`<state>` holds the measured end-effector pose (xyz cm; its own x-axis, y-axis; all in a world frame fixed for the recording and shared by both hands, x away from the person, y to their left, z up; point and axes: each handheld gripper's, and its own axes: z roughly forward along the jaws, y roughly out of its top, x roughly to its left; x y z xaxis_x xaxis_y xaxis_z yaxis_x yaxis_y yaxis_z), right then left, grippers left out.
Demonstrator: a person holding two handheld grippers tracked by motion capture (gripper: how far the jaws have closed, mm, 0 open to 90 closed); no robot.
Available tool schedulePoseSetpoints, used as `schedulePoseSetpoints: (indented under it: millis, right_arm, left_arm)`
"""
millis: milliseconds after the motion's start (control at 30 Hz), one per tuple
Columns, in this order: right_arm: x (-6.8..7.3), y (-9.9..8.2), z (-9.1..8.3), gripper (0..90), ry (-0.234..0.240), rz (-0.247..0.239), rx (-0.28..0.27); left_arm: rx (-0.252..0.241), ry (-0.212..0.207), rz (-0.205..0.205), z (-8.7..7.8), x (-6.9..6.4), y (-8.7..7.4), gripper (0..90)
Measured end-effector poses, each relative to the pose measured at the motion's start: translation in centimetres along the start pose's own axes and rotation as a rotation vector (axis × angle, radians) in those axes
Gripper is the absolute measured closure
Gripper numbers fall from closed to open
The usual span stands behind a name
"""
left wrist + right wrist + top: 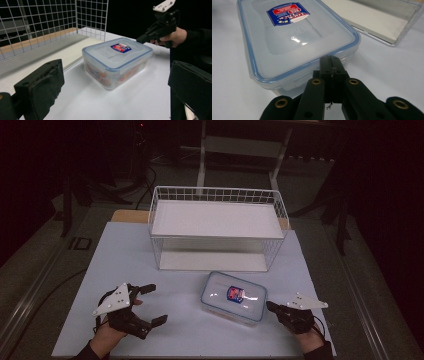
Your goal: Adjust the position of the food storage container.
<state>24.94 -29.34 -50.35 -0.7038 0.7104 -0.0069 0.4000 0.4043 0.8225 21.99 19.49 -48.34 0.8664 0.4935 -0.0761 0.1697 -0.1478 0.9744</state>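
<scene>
While the right gripper, fingers pressed together, hides the box edge, left gripper fingers spread.

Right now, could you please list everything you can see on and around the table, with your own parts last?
Lidded food container: one, clear plastic with blue lid seal and a red-and-blue label, near edge of the table, right of centre, in front of the basket.
Wire basket: one, white, with a white shelf board inside, far side of the table.
Table: one, white top.
Frame: one, white, on the dark floor behind the table.
Left gripper: one, black with a grey plate, jaws open, near left.
Right gripper: one, black with a grey plate, jaws shut, tips at the container's near right corner.
</scene>
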Motion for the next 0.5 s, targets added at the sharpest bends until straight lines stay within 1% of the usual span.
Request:
schedulePoseSetpoints:
  millis: [133,333,400,500]
  right_arm:
    - [0.0,0.5,0.7,90.0,0.004,-0.001,0.001]
    - [0.0,1.3,1.8,90.0,0.017,-0.022,0.002]
    - [0.2,1.7,2.0,90.0,0.01,-0.034,0.009]
    - [1.0,2.7,1.4,90.0,0.042,-0.044,-0.029]
  left_arm:
    - [0.001,-0.003,-0.001,0.1,0.0,0.0,0.6]
    - [0.005,-0.007,0.003,0.1,0.0,-0.1,0.6]
    - [0.004,-0.006,0.004,0.1,0.0,-0.1,0.6]
    - [0.005,-0.003,0.0,0.1,0.1,-0.1,0.6]
